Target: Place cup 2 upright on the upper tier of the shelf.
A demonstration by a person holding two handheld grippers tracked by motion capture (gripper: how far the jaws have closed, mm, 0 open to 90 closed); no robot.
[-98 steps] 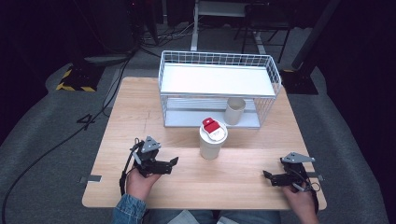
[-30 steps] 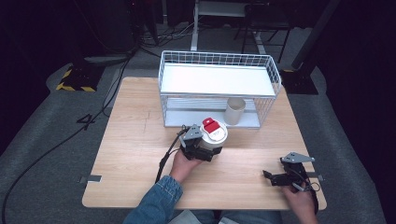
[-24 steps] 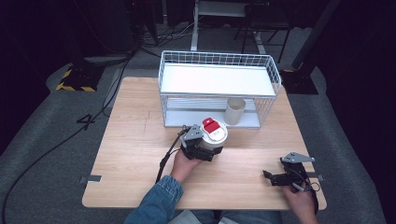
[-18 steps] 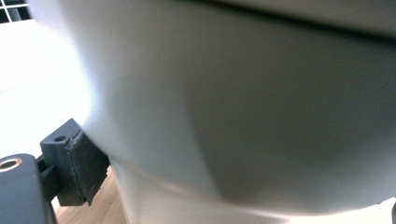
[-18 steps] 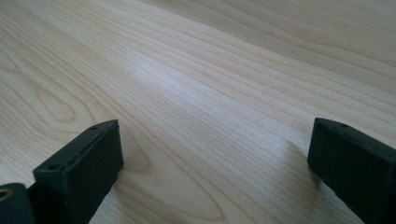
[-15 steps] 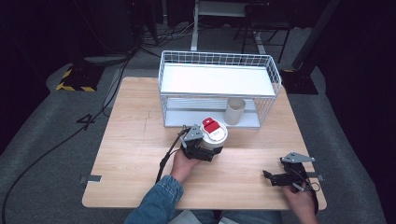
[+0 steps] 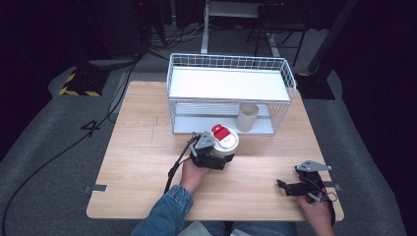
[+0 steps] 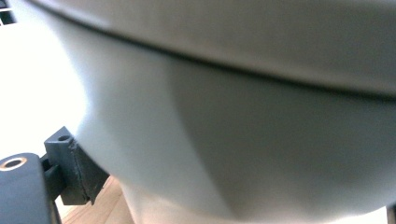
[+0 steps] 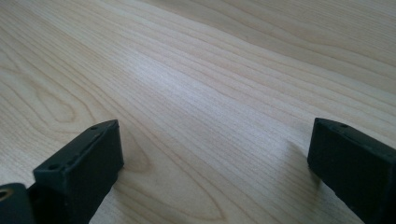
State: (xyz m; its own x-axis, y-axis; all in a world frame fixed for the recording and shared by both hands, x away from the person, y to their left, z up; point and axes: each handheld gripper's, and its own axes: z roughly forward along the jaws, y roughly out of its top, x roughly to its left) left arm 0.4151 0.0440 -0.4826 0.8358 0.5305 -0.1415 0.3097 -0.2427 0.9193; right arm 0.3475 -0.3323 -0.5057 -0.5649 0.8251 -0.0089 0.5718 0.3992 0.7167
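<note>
The wooden tabletop (image 7: 142, 147) carries a white wire rack (image 7: 231, 93) at its far middle part, with a pale cup (image 7: 247, 116) standing on the lower shelf at the right. Just in front of the rack, near the middle of the tabletop, stands the white tub (image 7: 225, 144) with a red and white label on its lid.

The person's left forearm, in a blue denim sleeve (image 7: 169, 211), comes from the near edge and goes forward and a little to the right. The left hand (image 7: 193, 173) holds the left claw (image 7: 212, 156) against the near-left side of the tub. In the left gripper view the tub wall is very close and one jaw stands beside it at the left; I cannot tell if the jaws press on it.

The right hand (image 7: 314, 209) rests at the near right corner, well apart from the tub. The right claw (image 7: 284, 186) points to the left, low over the tabletop. Its jaws are wide apart and nothing is between them.
</note>
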